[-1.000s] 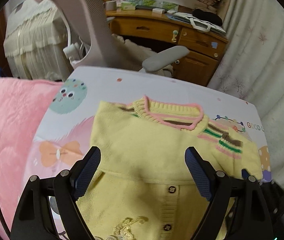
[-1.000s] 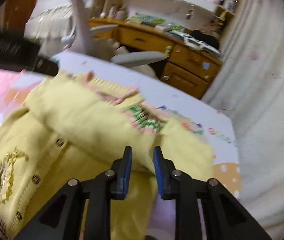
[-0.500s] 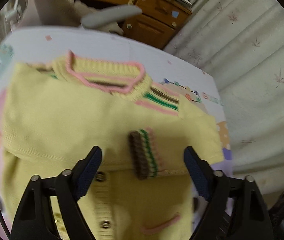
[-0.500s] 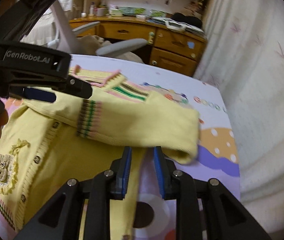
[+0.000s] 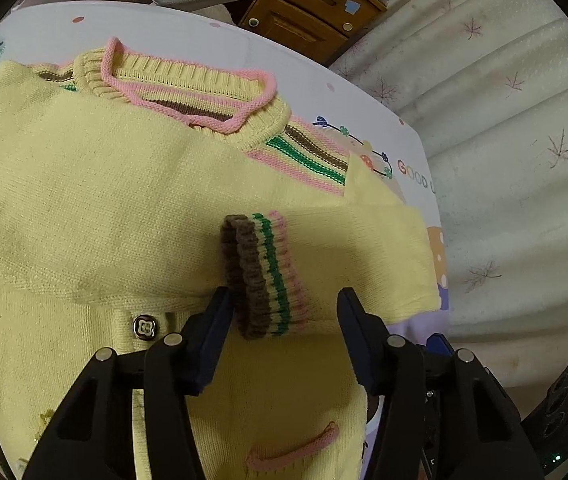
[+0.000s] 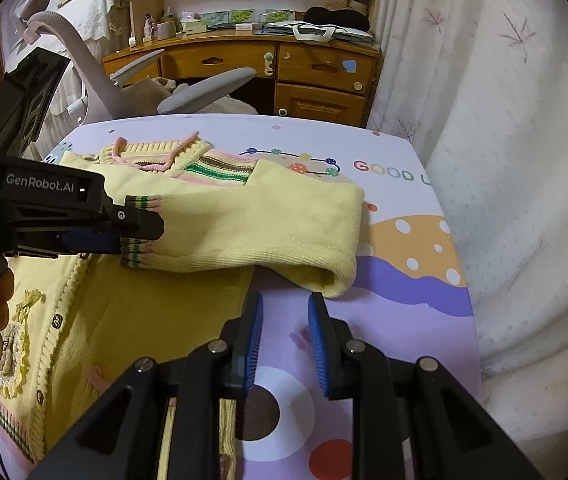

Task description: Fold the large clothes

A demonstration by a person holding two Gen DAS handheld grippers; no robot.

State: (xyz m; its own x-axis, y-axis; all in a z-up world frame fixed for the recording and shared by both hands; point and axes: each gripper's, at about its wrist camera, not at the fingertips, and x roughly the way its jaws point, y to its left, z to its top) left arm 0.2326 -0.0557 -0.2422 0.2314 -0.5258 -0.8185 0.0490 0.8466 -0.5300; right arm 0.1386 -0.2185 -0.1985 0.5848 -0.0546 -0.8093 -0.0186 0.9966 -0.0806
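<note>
Across the patterned bed sheet (image 6: 396,312), the soft yellow cardigan (image 5: 116,200) is lying limp; left hand-held gripper (image 5: 284,320) is closing around its ribbed cuff (image 5: 264,276), right hand-held gripper (image 6: 284,344) is hovering released, holding nothing.

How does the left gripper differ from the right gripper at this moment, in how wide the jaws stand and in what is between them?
The left gripper stands wider than the right gripper, whose jaws leave only a narrow gap. The left gripper's jaws are closing with the striped cuff of the folded sleeve between them, not yet pressed; the right gripper has no cloth between its jaws, only the printed sheet below. Both have blue pads and point down at the yellow cardigan.
</note>
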